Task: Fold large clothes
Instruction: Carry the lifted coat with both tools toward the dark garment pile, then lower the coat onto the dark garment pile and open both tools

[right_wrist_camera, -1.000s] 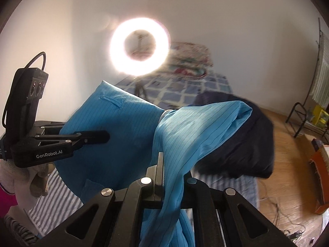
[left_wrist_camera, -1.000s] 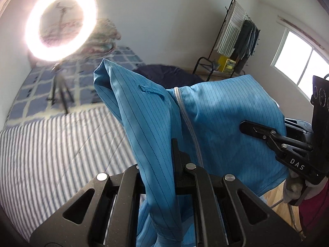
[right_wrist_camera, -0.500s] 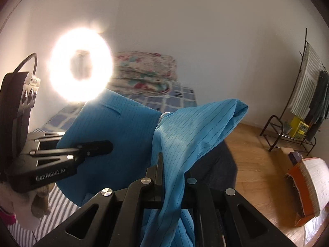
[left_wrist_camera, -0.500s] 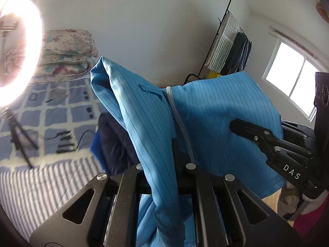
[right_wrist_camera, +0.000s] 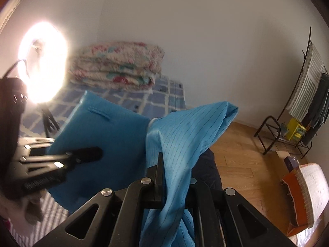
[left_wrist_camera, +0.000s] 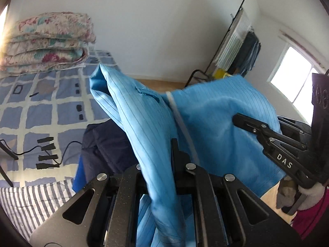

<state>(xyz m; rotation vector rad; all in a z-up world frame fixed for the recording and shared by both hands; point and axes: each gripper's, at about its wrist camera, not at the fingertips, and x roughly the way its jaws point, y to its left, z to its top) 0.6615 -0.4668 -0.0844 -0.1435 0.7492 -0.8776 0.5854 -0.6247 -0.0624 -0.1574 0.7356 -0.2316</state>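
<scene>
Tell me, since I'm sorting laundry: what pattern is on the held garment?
Light blue garment with thin dark pinstripes, clearest in the right wrist view.

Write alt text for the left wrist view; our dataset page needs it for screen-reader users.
The left tongs are shut on a blue pinstriped garment held above a bed. The right tongs grip its other side; a folded floral quilt lies beyond.
</scene>
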